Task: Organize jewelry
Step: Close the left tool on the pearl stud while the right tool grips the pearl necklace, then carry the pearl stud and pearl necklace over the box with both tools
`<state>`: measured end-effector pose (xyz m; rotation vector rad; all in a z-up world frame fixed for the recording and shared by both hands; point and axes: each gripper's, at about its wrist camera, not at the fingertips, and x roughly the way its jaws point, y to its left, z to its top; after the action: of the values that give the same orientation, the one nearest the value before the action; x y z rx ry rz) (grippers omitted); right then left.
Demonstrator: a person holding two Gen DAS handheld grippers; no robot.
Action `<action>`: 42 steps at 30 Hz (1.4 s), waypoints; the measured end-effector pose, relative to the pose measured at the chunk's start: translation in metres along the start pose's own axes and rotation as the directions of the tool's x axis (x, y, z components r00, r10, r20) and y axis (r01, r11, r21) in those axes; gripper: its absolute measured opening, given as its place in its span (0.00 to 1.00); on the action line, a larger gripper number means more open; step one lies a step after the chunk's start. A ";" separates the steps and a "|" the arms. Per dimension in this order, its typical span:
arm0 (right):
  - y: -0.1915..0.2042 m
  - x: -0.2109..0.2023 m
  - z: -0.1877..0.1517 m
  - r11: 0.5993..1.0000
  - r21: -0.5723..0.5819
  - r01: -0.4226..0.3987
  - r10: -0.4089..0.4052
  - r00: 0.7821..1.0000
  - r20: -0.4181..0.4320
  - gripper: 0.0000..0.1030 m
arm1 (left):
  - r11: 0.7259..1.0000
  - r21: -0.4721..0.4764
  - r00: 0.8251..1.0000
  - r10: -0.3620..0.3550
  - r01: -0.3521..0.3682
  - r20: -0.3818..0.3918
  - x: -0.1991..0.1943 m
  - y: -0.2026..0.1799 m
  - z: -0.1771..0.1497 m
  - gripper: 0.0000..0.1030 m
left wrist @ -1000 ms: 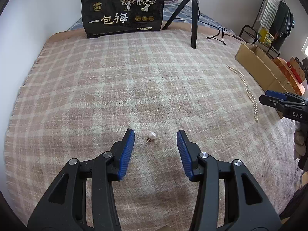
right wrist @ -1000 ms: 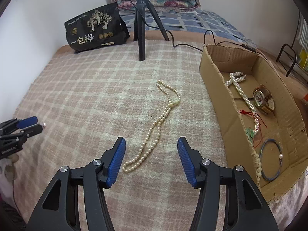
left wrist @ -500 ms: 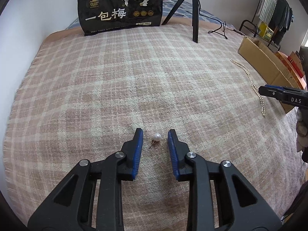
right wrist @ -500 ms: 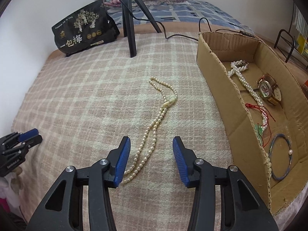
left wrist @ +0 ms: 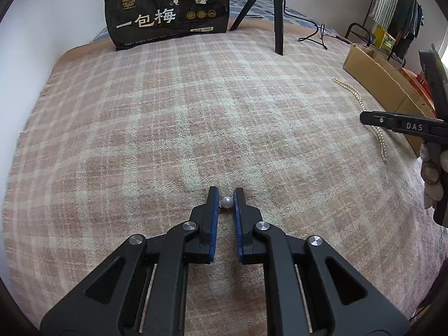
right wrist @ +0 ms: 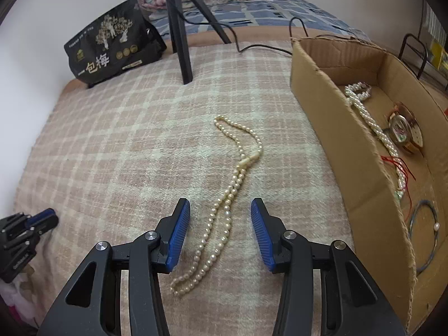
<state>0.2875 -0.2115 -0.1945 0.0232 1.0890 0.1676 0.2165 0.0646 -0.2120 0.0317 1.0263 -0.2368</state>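
Left wrist view: the left gripper [left wrist: 226,196] rests low on a pink and cream plaid blanket [left wrist: 168,117], its two blue-padded fingers pressed against either side of a small pearl earring [left wrist: 227,202]. The pearl sits between the fingertips, and a bit of its thin metal post shows just below it. A black snack bag [left wrist: 168,8] with gold Chinese lettering stands at the far edge of the blanket, beside a black tripod [left wrist: 275,14].

Right wrist view: the right gripper [right wrist: 220,212] hovers with its jaws spread wide, one finger on each side of a long cream pearl necklace [right wrist: 226,198]. The necklace lies doubled on the blanket, running away from the camera, and neither finger touches it. To the right stands an open cardboard box [right wrist: 336,128]. Inside it lie a white pearl strand [right wrist: 372,123], a gold-toned wristwatch [right wrist: 404,130], a piece with red cord [right wrist: 403,168] and a thin blue bangle [right wrist: 425,232] carrying a single pearl. The left gripper shows at the far left edge of this view, well apart from the necklace.
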 end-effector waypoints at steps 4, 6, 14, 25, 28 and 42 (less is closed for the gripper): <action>0.009 0.004 0.001 0.998 -0.060 0.034 -0.035 0.999 -0.003 0.32 | 1.000 -0.009 1.000 -0.002 0.002 0.008 0.000 0.001 0.000 0.08; 0.009 0.003 0.001 0.998 -0.056 0.028 -0.028 1.000 -0.004 0.11 | 1.000 -0.010 1.000 0.000 0.001 0.010 0.000 0.001 0.000 0.08; 0.007 -0.006 -0.004 0.999 -0.052 -0.001 0.001 1.000 -0.002 0.06 | 1.000 -0.015 0.999 0.014 -0.013 0.034 -0.010 0.003 -0.001 0.08; 0.006 -0.037 -0.004 0.998 -0.036 -0.047 0.049 0.998 0.043 0.06 | 0.999 -0.033 0.996 0.001 0.002 0.093 -0.036 0.001 0.006 0.08; 0.003 -0.050 -0.004 0.997 -0.018 -0.076 0.077 0.995 0.060 0.06 | 0.999 -0.035 0.993 -0.013 0.017 0.117 -0.047 -0.003 0.009 0.08; -0.005 -0.122 -0.006 0.989 -0.007 -0.147 0.146 0.972 0.184 0.06 | 0.996 0.009 0.974 -0.086 0.086 0.210 -0.089 -0.042 0.027 0.08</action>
<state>0.2280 -0.2345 -0.0899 0.1233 0.9031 0.2889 0.1860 0.0364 -0.1187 -0.0374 0.8174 -0.3119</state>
